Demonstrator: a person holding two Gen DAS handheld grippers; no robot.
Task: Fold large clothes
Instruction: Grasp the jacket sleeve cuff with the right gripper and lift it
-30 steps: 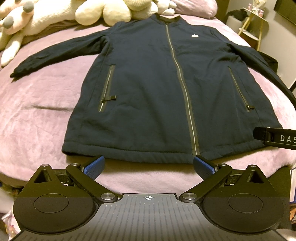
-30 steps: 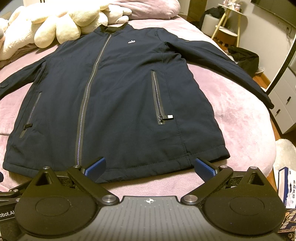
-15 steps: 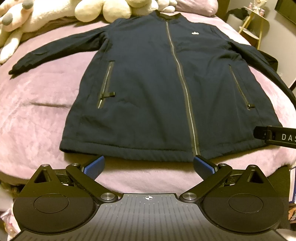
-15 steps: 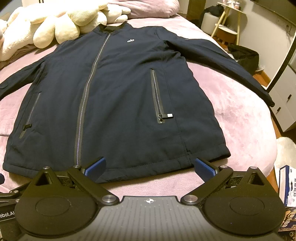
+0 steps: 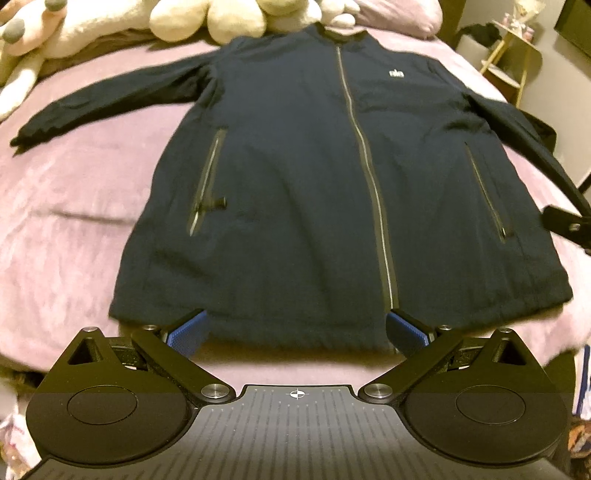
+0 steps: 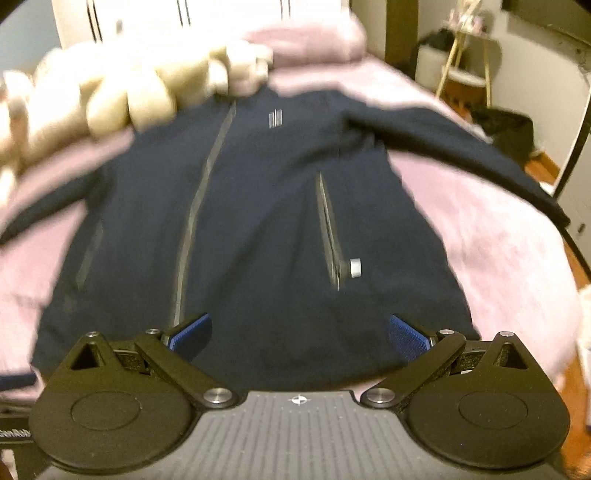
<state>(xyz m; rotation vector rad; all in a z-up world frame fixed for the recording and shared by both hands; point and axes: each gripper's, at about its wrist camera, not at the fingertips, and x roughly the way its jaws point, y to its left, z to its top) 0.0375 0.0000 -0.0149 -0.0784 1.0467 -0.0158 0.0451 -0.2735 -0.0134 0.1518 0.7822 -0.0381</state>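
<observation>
A large navy zip-up jacket (image 5: pixel 295 177) lies flat, front up, on a pink bed cover (image 5: pixel 66 229), sleeves spread out to both sides. It also shows, blurred, in the right wrist view (image 6: pixel 258 229). My left gripper (image 5: pixel 297 330) is open and empty at the jacket's bottom hem, left of the zipper's end. My right gripper (image 6: pixel 299 334) is open and empty over the hem below the right pocket zipper (image 6: pixel 330 229). Part of the right gripper (image 5: pixel 569 225) shows at the right edge of the left wrist view.
Cream plush toys (image 5: pixel 229 18) and a pink pillow (image 5: pixel 402 14) lie at the head of the bed. A gold side table (image 6: pixel 465 59) and dark clutter (image 6: pixel 506 125) stand to the right, beyond the bed edge.
Both grippers have moved forward to the hem, the right one fast enough to blur its view. Both stay open. The jacket has not moved.
</observation>
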